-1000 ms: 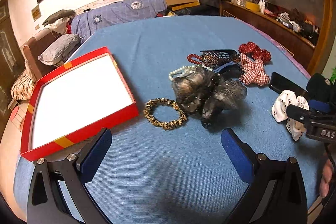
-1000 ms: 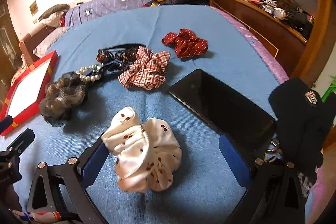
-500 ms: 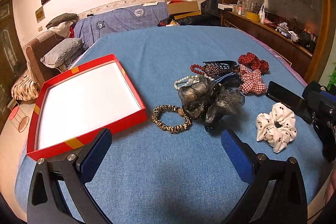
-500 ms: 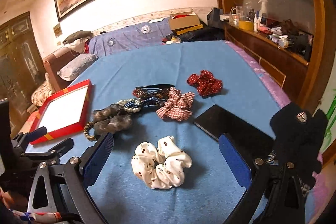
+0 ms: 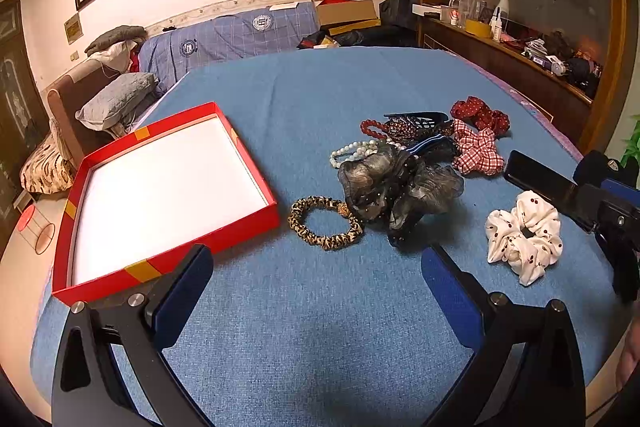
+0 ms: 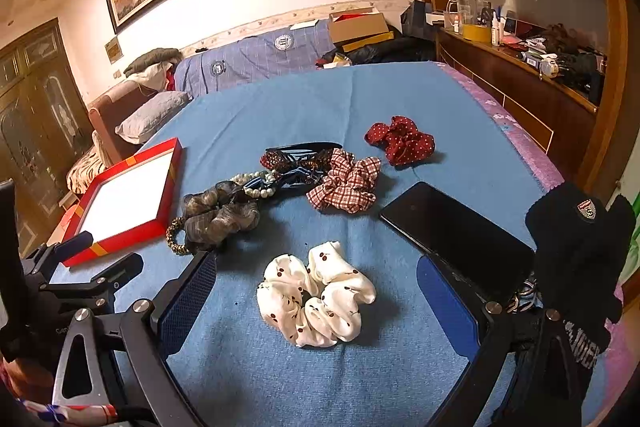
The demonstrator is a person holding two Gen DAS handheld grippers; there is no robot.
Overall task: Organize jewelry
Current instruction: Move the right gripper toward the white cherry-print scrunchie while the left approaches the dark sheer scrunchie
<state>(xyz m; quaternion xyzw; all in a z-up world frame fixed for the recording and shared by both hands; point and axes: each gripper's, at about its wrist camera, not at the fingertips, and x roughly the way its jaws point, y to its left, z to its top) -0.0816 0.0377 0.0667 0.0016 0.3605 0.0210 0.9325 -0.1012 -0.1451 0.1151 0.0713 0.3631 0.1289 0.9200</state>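
A red box with a white floor [image 5: 168, 187] lies at the left of the blue table; it also shows in the right wrist view [image 6: 128, 199]. A leopard-print scrunchie [image 5: 326, 223], a dark gauze scrunchie [image 5: 396, 187], a pearl bracelet [image 5: 352, 151], a plaid scrunchie [image 5: 478, 151], a red dotted scrunchie [image 5: 480, 113] and a white cherry scrunchie [image 6: 316, 295] lie in the middle. My left gripper [image 5: 316, 291] is open and empty, short of the leopard scrunchie. My right gripper [image 6: 316, 299] is open, with the white scrunchie lying between its fingers.
A black phone [image 6: 456, 231] lies right of the white scrunchie. A black glove [image 6: 580, 247] hangs at the right gripper's side. A wooden sideboard [image 6: 520, 83] with bottles runs along the right; a sofa with pillows [image 5: 120, 99] stands beyond the table's left.
Both grippers have pulled back and risen, so the items look smaller and farther. The white scrunchie stays on the table. Nothing was grasped.
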